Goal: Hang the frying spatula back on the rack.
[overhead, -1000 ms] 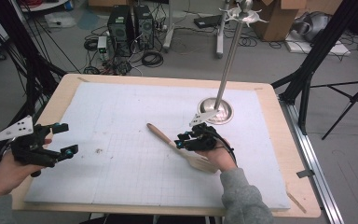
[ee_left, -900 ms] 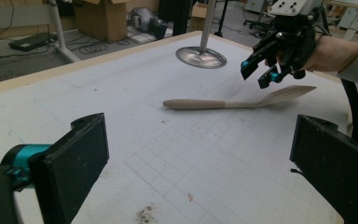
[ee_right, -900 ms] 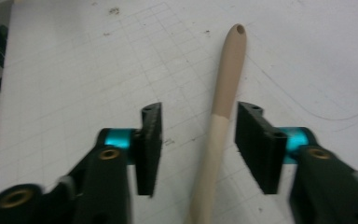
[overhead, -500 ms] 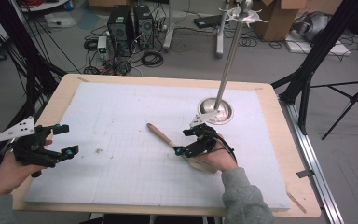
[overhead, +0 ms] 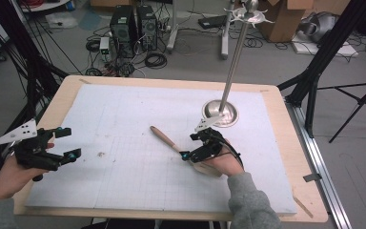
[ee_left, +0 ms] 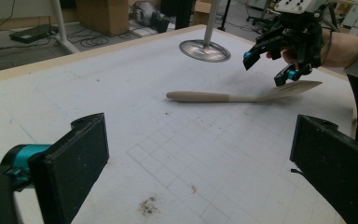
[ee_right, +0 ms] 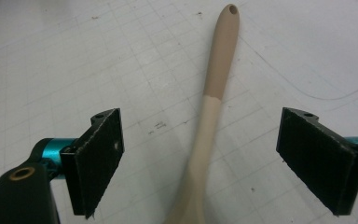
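I had the right gripper [ee_right: 200, 158] wide open, jaws straddling the pale wooden spatula's [ee_right: 212, 102] neck at frame centre, gripping nothing. To close cleanly I needed to drop lower, staying centred. Left gripper [overhead: 59, 143] sat open, empty, lower left.

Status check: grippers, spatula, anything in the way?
Right gripper open, jaws either side of the spatula, not closed on it. Left gripper open, off to the side. Spatula flat on mat. Stand base near, not blocking.
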Demonstrator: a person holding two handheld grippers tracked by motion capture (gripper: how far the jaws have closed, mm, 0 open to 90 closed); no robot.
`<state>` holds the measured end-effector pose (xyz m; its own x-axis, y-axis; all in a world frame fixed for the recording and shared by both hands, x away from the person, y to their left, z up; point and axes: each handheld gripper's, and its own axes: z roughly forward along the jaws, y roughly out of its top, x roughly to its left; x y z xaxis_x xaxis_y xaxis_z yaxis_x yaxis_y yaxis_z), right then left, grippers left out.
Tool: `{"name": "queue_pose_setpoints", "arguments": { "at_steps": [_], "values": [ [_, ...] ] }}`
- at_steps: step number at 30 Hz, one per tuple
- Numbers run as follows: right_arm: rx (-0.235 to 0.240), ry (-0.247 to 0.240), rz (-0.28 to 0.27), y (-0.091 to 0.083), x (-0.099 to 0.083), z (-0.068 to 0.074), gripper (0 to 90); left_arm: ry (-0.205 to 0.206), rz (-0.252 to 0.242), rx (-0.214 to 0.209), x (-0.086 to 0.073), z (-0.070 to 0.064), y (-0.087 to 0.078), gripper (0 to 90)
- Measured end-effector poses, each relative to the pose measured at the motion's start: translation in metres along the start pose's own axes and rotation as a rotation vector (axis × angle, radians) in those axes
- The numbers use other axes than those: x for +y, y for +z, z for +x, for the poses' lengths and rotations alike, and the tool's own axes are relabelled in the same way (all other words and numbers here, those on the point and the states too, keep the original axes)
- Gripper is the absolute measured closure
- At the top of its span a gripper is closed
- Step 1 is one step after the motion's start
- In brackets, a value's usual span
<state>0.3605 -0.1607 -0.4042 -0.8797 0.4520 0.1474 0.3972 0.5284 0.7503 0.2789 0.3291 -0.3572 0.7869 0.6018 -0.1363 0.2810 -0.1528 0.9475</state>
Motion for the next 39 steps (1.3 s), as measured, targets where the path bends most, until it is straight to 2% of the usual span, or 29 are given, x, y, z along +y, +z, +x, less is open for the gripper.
{"name": "queue_pose_setpoints", "arguments": {
  "at_steps": [3, 9, 17, 19, 26, 33, 39],
  "values": [
    [0.017, 0.02, 0.019, 0.002, -0.003, 0.0, 14.1, -0.002, 0.0, -0.007, 0.001, 0.001, 0.003, 4.9],
    [0.023, 0.019, 0.036, 0.006, -0.004, -0.003, 15.2, -0.003, 0.011, -0.01, -0.001, 0.003, 0.006, 4.9],
    [0.037, 0.029, 0.094, 0.014, -0.007, -0.004, 17.1, -0.001, 0.015, -0.005, -0.002, 0.002, 0.003, 4.8],
    [0.037, 0.028, 0.113, 0.016, -0.007, -0.004, 18.6, -0.004, 0.015, -0.001, -0.002, 0.002, 0.003, 4.9],
    [0.034, 0.043, 0.123, 0.016, -0.008, -0.007, 25.1, -0.008, 0.027, -0.002, -0.005, 0.003, 0.006, 4.9],
    [0.038, 0.038, 0.174, 0.021, -0.006, -0.005, 33.3, -0.011, 0.029, 0.002, -0.006, 0.004, 0.005, 4.9],
    [0.039, 0.059, 0.188, 0.023, -0.006, -0.006, 39.1, -0.011, 0.037, 0.002, -0.006, 0.004, 0.006, 4.9]
  ]
}}
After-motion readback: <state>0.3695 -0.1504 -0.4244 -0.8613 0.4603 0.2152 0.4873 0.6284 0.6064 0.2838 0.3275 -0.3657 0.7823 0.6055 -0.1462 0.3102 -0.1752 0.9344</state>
